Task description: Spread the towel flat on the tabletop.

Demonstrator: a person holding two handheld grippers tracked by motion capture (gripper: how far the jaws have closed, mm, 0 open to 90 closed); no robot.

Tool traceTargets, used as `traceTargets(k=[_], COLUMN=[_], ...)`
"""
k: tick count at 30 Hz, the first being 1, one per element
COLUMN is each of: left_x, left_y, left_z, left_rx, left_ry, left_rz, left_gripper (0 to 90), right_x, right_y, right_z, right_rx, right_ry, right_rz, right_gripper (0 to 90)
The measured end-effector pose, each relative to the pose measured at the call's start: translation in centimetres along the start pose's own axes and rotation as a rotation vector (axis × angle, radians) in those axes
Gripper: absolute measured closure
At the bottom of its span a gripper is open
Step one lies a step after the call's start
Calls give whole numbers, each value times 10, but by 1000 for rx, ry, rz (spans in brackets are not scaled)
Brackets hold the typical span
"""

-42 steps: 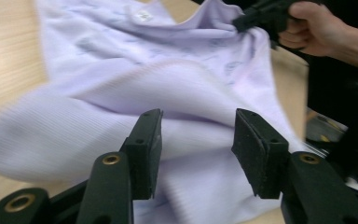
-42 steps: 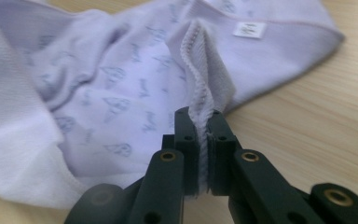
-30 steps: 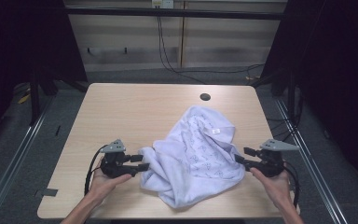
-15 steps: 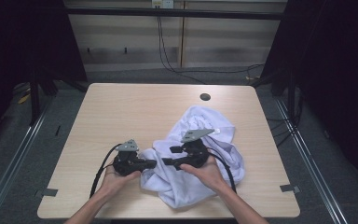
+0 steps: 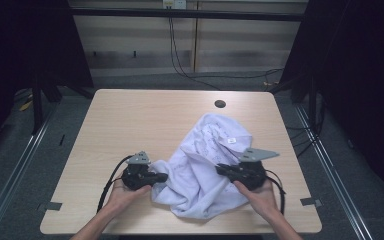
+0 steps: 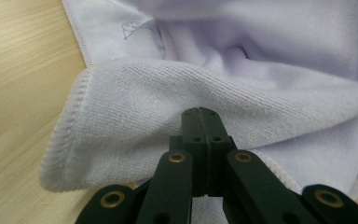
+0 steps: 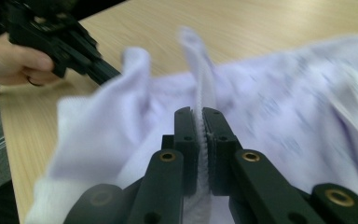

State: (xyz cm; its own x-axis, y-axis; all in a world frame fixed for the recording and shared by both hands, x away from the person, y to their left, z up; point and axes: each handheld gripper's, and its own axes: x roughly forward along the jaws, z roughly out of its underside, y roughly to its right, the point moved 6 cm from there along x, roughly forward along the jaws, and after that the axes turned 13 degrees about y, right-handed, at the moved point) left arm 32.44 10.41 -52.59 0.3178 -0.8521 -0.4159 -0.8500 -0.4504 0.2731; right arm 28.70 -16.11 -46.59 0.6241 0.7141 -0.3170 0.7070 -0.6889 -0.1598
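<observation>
Here the crumpled pale-lilac towel (image 5: 205, 167) lies on the tabletop (image 5: 145, 120) toward its near right part, between the two grippers, with its far lobe reaching toward the middle of the right edge and its near lobe close to the near edge. The left gripper (image 5: 161, 177) sits at the towel's left flank, the right gripper (image 5: 221, 170) at its right flank, each pointing inward at the cloth. The stretch of towel between them runs roughly along the near edge, so a pull apart would likely draw it out along that line; both hands are equally near, each already at the cloth.

In the left gripper view the left gripper (image 6: 200, 114) has its jaws pressed fully together, and they end at a thick folded hem of the towel (image 6: 177, 100); whether any cloth is caught between them cannot be told, since no fabric shows in the seam. In the right gripper view the right gripper (image 7: 200, 116) pinches a stitched edge of the towel (image 7: 279, 98), the hem standing up between the jaws, which have just been closing onto it. That view is blurred, and it also shows the left gripper (image 7: 103, 71) farther off at the cloth's other side.

The high view gives the overall lie of the towel but not the pinch; the gripper views supply that.
</observation>
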Motion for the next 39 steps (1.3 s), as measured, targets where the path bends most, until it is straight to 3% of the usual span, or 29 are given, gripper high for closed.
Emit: traceTargets(k=[3, 7, 13, 17, 24, 27, 30, 33, 39], left_x=[3, 7, 4, -8, -28, -33, -38, -42, -42], left_y=[3, 12, 23, 23, 5, -4, -10, -17, -20], left_z=[0, 0, 4, 5, -5, -9, -12, -14, -13], left_rx=[4, 14, 22, 14, -26, -42, -54, -60, -60], left_ry=[-5, -18, -33, -16, 59, 93, 117, 129, 128], left_rz=[6, 29, 58, 51, -2, -22, -38, -54, -42], left_gripper=[900, 900, 896, 875, 832, 804, 787, 751, 687], right_x=[-28, -50, -69, -78, -78, -74, -61, -34, 16], right_y=[18, 34, 52, 52, 51, 59, 64, 72, 99], right_z=[25, 48, 73, 70, 47, 31, 24, 21, 21], right_rx=[37, 72, 98, 98, 55, 37, 29, 14, 23], right_ry=[-32, -74, -160, -138, -60, -15, -21, -56, -102], right_rz=[64, 119, 195, 201, 199, 193, 171, 143, 166], right_gripper=[850, 806, 758, 671, 587, 596, 646, 652, 621])
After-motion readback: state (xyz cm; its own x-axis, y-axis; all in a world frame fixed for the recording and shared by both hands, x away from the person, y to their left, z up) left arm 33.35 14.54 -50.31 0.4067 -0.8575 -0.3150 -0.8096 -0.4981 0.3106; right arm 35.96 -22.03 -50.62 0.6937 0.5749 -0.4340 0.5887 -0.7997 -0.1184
